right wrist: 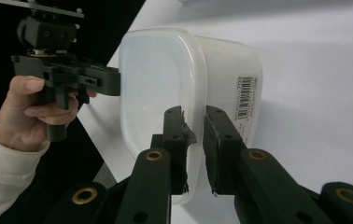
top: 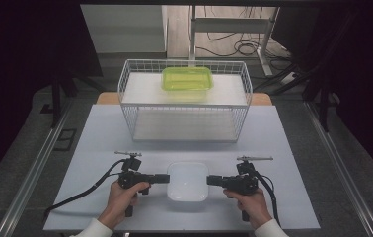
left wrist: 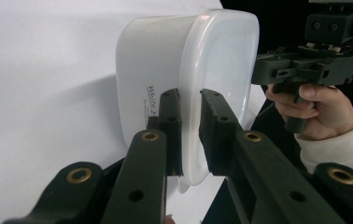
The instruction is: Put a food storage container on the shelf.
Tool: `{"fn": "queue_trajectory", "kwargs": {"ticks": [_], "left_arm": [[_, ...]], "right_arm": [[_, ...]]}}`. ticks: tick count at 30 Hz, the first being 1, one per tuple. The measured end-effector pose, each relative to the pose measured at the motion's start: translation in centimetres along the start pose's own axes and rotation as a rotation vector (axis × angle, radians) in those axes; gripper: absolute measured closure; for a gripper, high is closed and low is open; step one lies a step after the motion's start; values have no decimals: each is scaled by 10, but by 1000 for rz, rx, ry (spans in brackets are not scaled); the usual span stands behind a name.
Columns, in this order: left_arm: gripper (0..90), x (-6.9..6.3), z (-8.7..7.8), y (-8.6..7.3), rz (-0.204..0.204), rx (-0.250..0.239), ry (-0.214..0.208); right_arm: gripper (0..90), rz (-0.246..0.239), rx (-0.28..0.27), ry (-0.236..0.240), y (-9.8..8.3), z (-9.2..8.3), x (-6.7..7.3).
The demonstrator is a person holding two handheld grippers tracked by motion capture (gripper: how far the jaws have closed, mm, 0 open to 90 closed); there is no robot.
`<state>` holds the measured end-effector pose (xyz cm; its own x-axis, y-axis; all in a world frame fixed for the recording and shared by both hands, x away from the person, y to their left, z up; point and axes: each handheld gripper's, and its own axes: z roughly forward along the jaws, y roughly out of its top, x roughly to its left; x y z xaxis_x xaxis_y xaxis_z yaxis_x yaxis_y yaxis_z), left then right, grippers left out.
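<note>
I see my left tool [left wrist: 191, 105] and my right tool [right wrist: 194, 122] each pinching the rim of the white plastic box [top: 187, 180] on the white bench [top: 91, 148].

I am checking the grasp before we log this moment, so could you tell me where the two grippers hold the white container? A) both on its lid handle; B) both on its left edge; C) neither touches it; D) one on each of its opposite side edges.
D: the left gripper and the right gripper each clamp the rim of the white container from opposite sides.
</note>
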<state>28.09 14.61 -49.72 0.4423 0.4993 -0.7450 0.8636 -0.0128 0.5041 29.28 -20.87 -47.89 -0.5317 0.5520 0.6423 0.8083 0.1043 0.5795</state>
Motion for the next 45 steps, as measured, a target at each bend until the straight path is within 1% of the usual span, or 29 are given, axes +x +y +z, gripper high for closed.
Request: {"fn": "queue_trajectory", "kwargs": {"ticks": [4,11,13,20,23,25,29,34,36,40,42,45], "left_arm": [[790,-4,-2,0,24,-11,7],[790,-7,-6,3,46,-25,-8],[789,-10,-8,3,62,-29,2],[791,-23,-14,7,137,-52,25],[791,-24,-16,7,137,-61,25],[790,-25,-17,8,148,-60,29],[790,-32,-20,12,179,-73,48],[790,-32,-23,15,187,-73,59],[790,-32,-24,17,183,-77,52],[791,-34,-26,21,194,-79,43],[791,-35,-28,23,189,-84,37],[791,-36,-29,26,195,-86,45]], "right_arm": [[790,-30,-12,-1,2,-2,2],[790,-67,-24,4,5,-5,8],[790,-88,-29,-1,6,-6,10],[792,-137,-54,-6,9,-11,17],[792,-151,-58,-4,11,-13,20],[791,-164,-59,-8,12,-13,23],[792,-185,-65,-17,15,-15,27],[791,-192,-67,-21,18,-13,27],[791,-193,-64,-23,20,-11,27],[791,-202,-70,-17,24,-13,28],[791,-205,-76,-14,26,-15,30],[790,-216,-80,-15,29,-15,32]]}}
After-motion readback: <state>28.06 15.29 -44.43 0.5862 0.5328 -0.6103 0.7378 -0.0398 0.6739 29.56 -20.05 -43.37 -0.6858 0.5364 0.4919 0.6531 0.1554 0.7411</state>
